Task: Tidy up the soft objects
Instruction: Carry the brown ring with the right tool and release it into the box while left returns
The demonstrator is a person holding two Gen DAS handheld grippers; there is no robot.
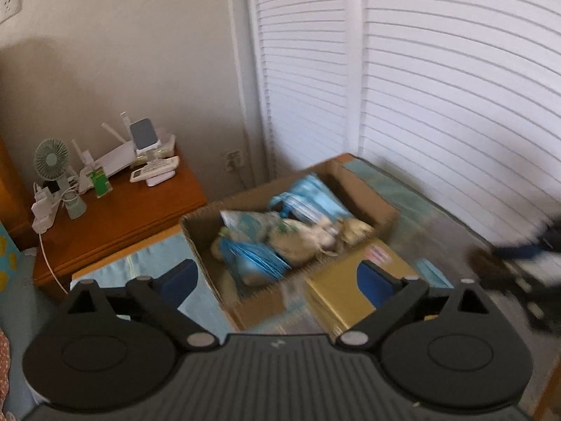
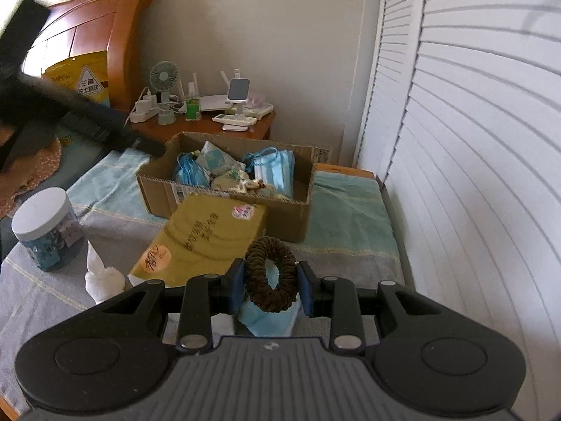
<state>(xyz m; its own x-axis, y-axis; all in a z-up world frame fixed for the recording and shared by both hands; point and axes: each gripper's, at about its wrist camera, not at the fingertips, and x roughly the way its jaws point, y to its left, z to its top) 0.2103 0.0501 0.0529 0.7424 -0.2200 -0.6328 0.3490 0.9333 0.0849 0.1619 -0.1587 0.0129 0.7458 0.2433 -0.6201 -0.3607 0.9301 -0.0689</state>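
Left to right across the bed. A clear jar with a white lid stands at the left on the grey-and-teal bedspread, with a white cloth bundle just beside it. The left gripper hovers with its blue-padded fingers spread wide apart and nothing between them, above the near edge of the cardboard box. The box sits on the bedspread and holds blue face masks and pale fabric pouches. A flat yellow-green box leans against its front wall. The right gripper is clamped on a dark brown scrunchie, pinched at both sides between the pads, held above a blue face mask lying on the bedspread, near the flat box. Behind, a wooden nightstand carries a small fan. White louvred doors close the right side.
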